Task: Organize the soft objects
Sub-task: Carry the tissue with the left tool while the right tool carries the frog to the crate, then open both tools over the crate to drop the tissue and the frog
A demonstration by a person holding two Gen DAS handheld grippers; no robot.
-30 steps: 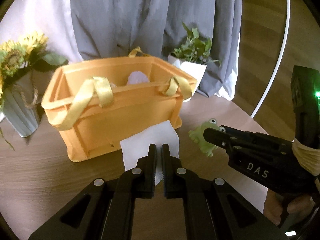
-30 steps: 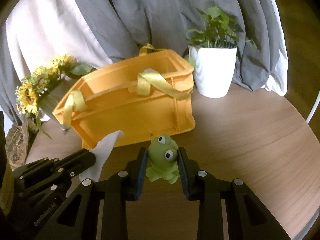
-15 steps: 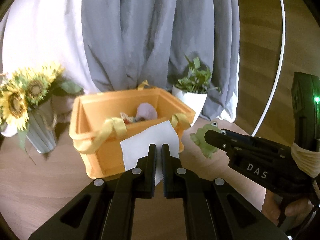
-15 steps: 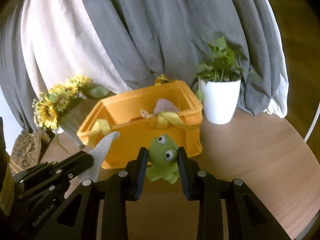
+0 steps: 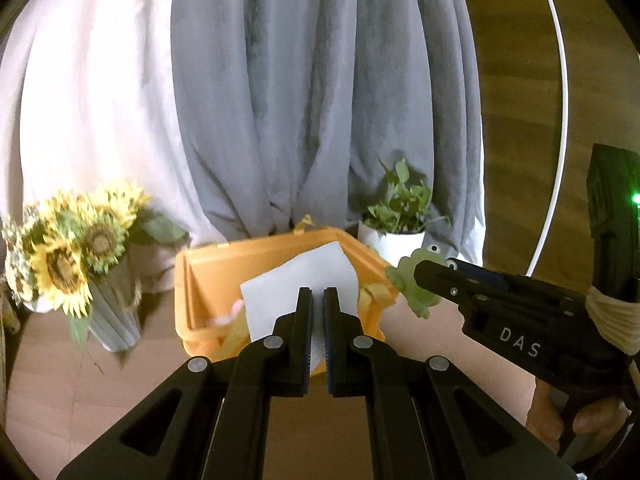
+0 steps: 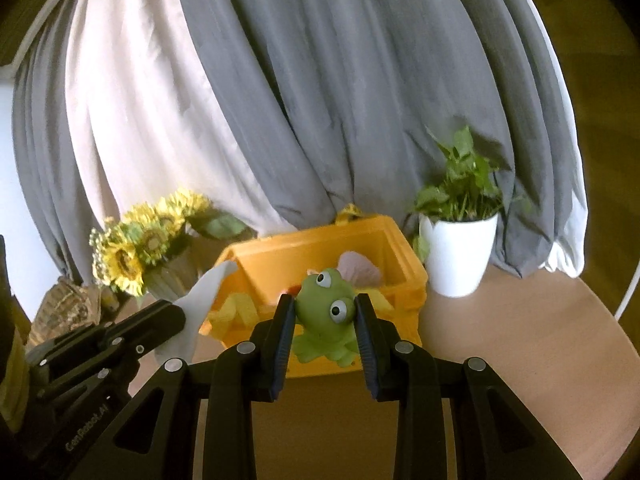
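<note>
The right gripper (image 6: 324, 320) has its fingers (image 6: 280, 328) pressed against the sides of a green frog toy (image 6: 326, 320), and the left gripper (image 5: 314, 320) has its fingers (image 5: 300, 328) drawn narrow, pinching a white cloth (image 5: 296, 284) that stands up between them. Both are held above a round wooden table (image 6: 520, 360), in front of grey and white curtains (image 6: 320, 100). On the table sits an orange plastic basket (image 6: 400, 256) with yellow ribbon handles (image 6: 236, 306); a pale pink soft item (image 6: 360, 270) lies inside it. From the right wrist camera the frog toy appears in front of the basket's near wall; whether it is over the opening cannot be told. A vase of sunflowers (image 5: 68, 256) stands left of the basket, and a white pot with a green plant (image 6: 460, 252) stands right of it.
</note>
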